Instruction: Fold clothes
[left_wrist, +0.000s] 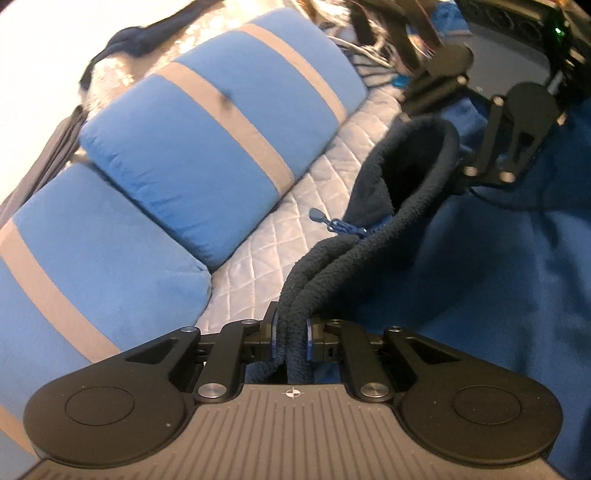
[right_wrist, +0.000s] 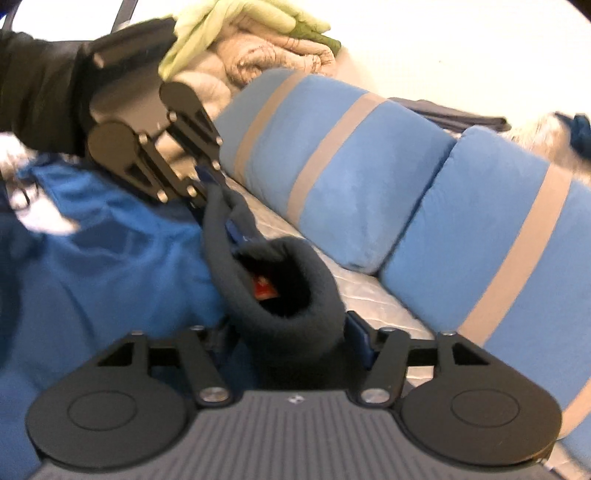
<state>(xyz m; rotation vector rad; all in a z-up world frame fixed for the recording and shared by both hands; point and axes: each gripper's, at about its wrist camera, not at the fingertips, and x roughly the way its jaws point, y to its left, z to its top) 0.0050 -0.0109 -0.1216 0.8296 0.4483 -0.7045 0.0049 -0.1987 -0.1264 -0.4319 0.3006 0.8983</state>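
Collar (left_wrist: 417, 173) spans between both grippers: left (left_wrist: 291, 339) clamped on it, right (right_wrist: 291, 347) clasps its far end.

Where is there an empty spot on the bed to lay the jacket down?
One bare strip of white quilted mattress cover runs between the blue grey-striped pillows and the dark navy fleece collar. The collar's other side is crowded with blue jacket fabric.

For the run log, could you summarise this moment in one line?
left gripper: shut on fleece collar | right gripper: shut on fleece collar | bed
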